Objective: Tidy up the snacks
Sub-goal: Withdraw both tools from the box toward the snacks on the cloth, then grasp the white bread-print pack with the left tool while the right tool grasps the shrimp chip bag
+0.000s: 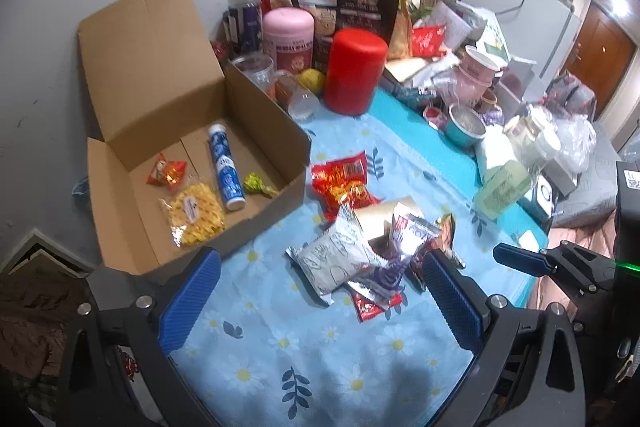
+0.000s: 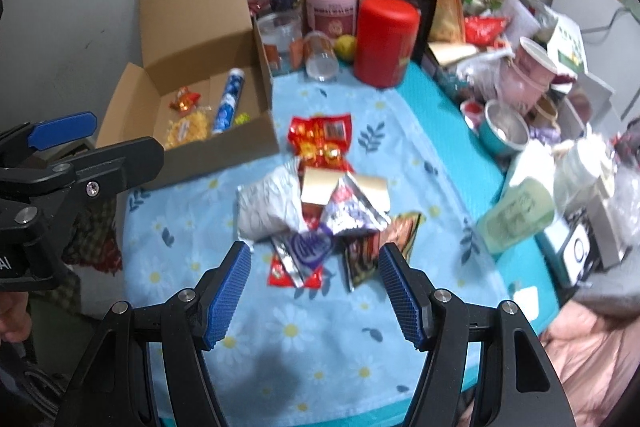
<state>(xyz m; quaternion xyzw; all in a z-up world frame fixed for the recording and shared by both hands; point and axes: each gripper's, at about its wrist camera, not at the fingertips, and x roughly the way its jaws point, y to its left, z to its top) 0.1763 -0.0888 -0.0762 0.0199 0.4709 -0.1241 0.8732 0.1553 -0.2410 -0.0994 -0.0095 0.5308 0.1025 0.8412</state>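
From your left wrist, your left gripper (image 1: 320, 291) hangs spread and empty over the snack pile (image 1: 368, 247) on the floral cloth (image 1: 280, 347); the cardboard box (image 1: 192, 131) beside it holds a blue tube (image 1: 226, 169) and yellow snack bag (image 1: 196, 217). From your right wrist, your right gripper (image 2: 314, 291) is likewise parted, grasping nothing, just short of the pile.

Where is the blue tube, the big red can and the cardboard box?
blue tube (image 1: 225, 169), left wrist view, middle of its body.
red can (image 1: 354, 71), left wrist view, middle of its side.
cardboard box (image 2: 224, 143), right wrist view, its front wall.
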